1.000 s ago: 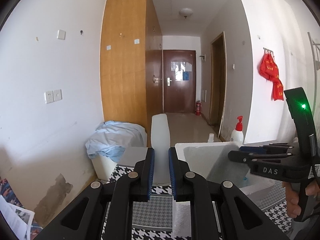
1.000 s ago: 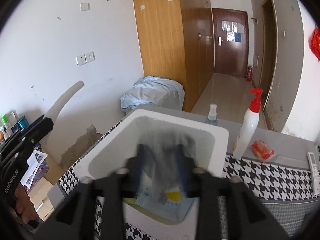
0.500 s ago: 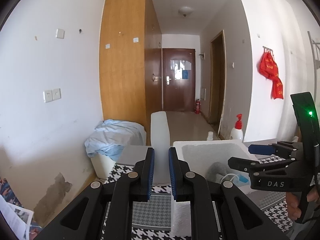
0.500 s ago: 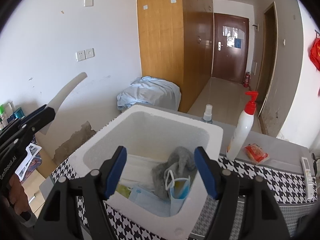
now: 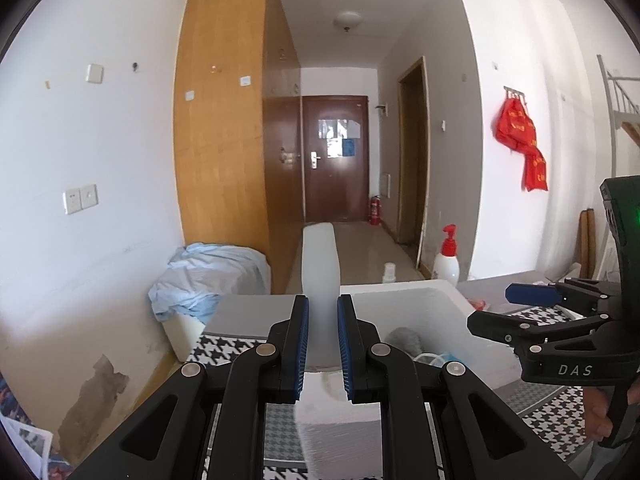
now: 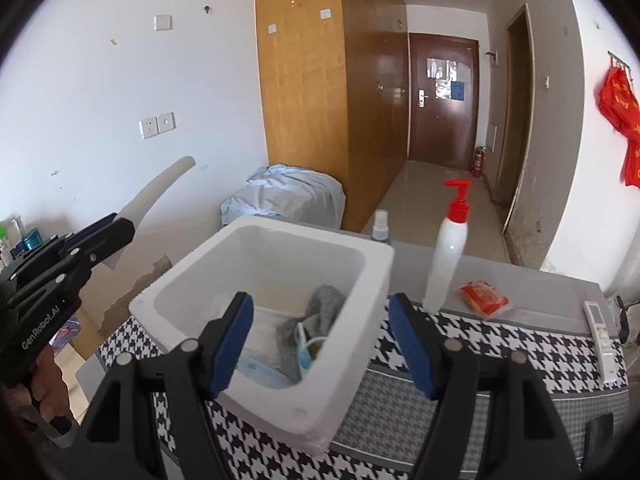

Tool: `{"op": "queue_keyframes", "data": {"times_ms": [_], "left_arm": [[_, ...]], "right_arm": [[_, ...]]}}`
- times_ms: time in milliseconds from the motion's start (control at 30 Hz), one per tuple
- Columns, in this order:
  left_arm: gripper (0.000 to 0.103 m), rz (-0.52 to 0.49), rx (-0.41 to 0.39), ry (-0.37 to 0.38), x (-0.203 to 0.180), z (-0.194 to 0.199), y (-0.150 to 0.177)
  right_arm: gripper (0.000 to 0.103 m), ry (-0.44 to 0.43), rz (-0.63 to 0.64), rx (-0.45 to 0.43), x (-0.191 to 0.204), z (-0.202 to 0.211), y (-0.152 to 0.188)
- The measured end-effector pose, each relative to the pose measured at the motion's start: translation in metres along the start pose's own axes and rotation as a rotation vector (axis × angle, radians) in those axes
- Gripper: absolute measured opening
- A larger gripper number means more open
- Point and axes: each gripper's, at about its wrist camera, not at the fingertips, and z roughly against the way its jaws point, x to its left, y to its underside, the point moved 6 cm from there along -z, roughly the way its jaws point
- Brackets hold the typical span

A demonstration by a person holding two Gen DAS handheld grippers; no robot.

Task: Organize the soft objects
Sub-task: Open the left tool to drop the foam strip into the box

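A white foam box (image 6: 352, 280) stands on the houndstooth tablecloth (image 6: 480, 344). Inside it lie a grey cloth (image 6: 326, 306), a blue face mask (image 6: 308, 344) and a pale blue packet (image 6: 256, 368). My right gripper (image 6: 320, 300) hovers over the box's near side, jaws wide apart, with nothing between the pads. My left gripper (image 5: 322, 304) is shut on a white foam slab (image 5: 320, 256) that stands upright on edge, just left of the box (image 5: 400, 300). The right gripper (image 5: 532, 300) shows at the right edge of the left wrist view.
A white pump bottle with a red top (image 6: 448, 256), a small spray bottle (image 6: 380, 228), a red packet (image 6: 484, 294) and a white remote (image 6: 600, 336) sit behind and right of the box. Light blue bedding (image 6: 284, 196) is heaped by the wooden wardrobe.
The right gripper's jaws spread wide and let the grey cloth drop into the box, then drew back toward me. The left gripper kept its hold on the slab.
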Motion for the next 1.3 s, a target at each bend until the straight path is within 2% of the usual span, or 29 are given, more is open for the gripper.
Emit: {"op": "queue_keyframes", "data": {"times_ms": [733, 1067, 1167, 1233, 1300], "left_arm": [[0.016, -0.045, 0.037, 0.127, -0.05, -0.027, -0.001], [0.02, -0.039, 0.09, 0.136, -0.057, -0.048, 0.008], [0.032, -0.041, 0.095, 0.135, -0.057, -0.048, 0.009], [0.06, -0.046, 0.096, 0.125, -0.057, -0.048, 0.009], [0.074, -0.036, 0.08, 0.119, -0.056, -0.044, 0.008]], "right_arm": [[0.075, 0.089, -0.109, -0.045, -0.057, 0.035, 0.019], [0.075, 0.117, -0.14, -0.056, -0.071, 0.044, 0.032], [0.075, 0.117, -0.145, -0.06, -0.072, 0.046, 0.032], [0.075, 0.117, -0.143, -0.067, -0.072, 0.048, 0.032], [0.075, 0.116, -0.141, -0.074, -0.071, 0.052, 0.033]]}}
